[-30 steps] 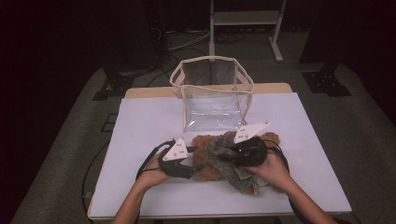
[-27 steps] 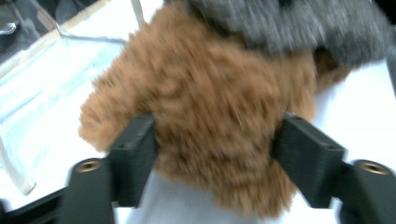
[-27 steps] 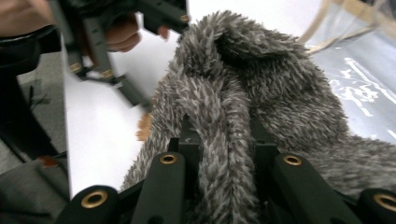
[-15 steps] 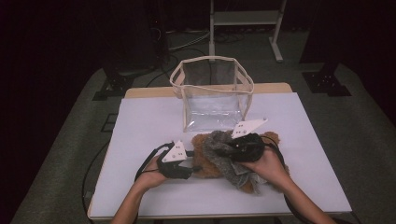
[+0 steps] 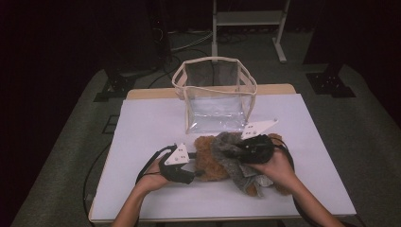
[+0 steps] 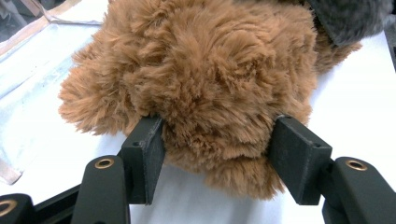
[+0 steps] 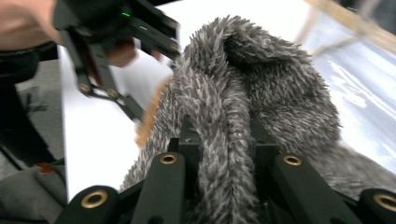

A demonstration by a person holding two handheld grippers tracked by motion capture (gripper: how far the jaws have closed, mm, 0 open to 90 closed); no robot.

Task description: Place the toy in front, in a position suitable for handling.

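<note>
Plush under both your grippers, near the table's front edge.

Your left gripper has its jaws set on either side of the brown plush; they have just been opening a little, the fur bulges between them, and whether the pads press it you cannot tell. Your right gripper is clamped on a fold of the grey fur, which drapes over the brown plush on the white table. Your left gripper sits just left of the plush, your right gripper on top of it. Beyond them stands the clear bag, just behind the plush.
</note>
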